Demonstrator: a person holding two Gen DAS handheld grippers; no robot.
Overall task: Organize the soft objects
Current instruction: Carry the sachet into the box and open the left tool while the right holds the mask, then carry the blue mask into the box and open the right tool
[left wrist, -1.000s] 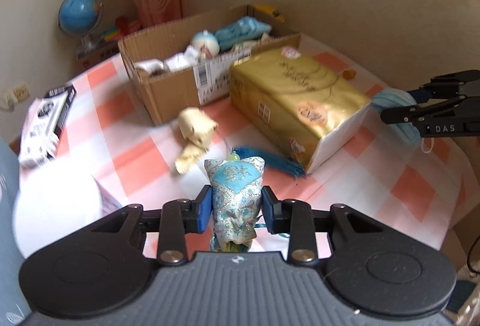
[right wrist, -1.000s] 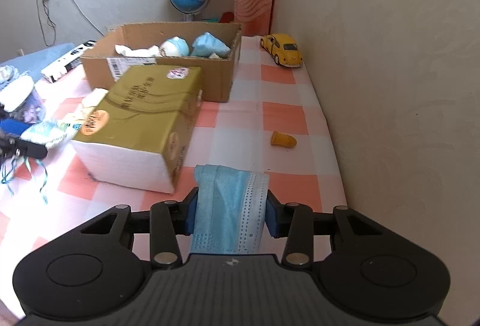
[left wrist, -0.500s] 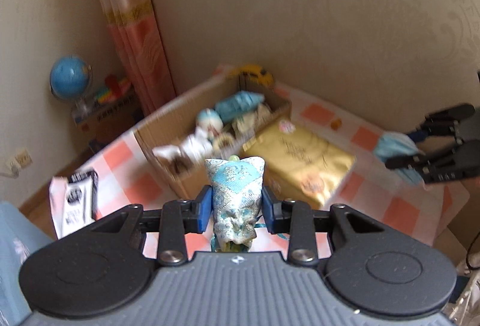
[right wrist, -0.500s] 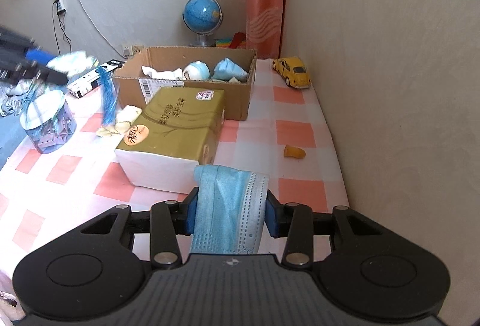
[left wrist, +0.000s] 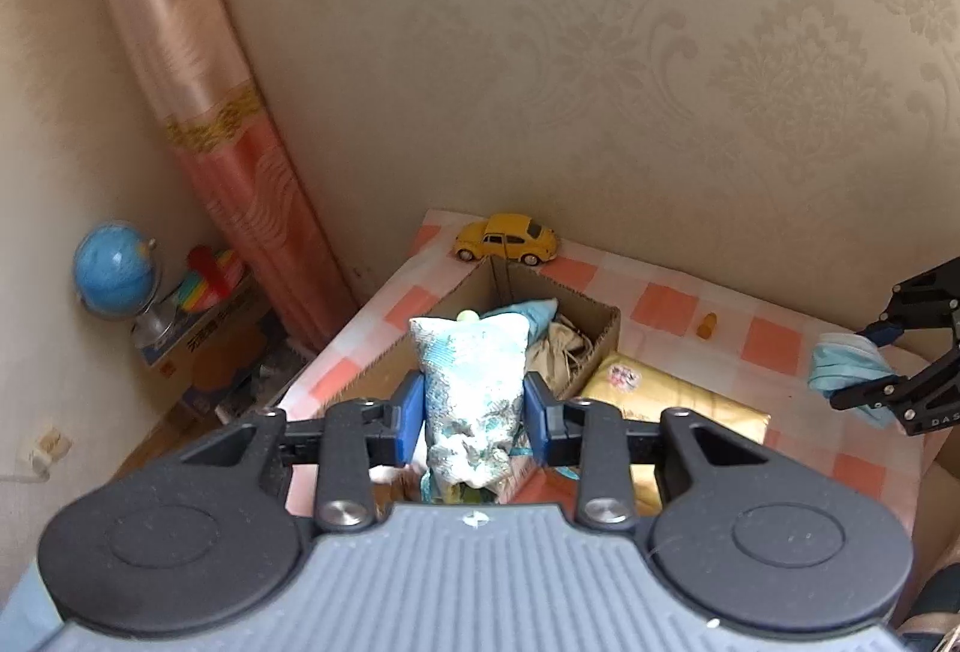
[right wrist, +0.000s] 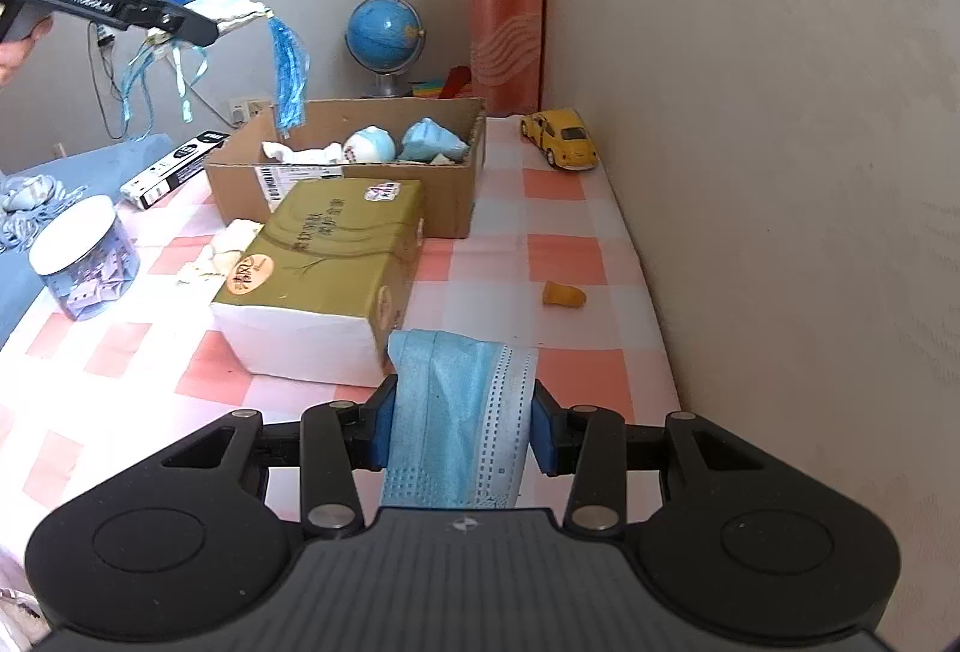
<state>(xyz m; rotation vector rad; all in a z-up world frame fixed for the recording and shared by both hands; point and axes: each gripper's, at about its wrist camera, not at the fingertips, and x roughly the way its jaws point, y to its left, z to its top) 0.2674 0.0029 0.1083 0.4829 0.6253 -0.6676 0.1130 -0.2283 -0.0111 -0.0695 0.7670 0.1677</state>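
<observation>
My left gripper is shut on a small blue-and-white brocade sachet, held high in the air over the near end of the cardboard box. From the right wrist view the same left gripper hangs above the box's left end, the sachet's blue tassel and ribbons dangling. My right gripper is shut on a folded blue face mask, low over the checked tablecloth in front of the gold tissue pack. The cardboard box holds several soft items.
A yellow toy car stands by the wall behind the box, and a small orange cap lies right of the tissue pack. A clear jar with a white lid, a cream cloth, a black-and-white carton and a globe sit left and behind.
My left gripper has risen from the table with the sachet and swung toward the box, rolling as it went. The right gripper lifted slightly with the mask, then held still.
</observation>
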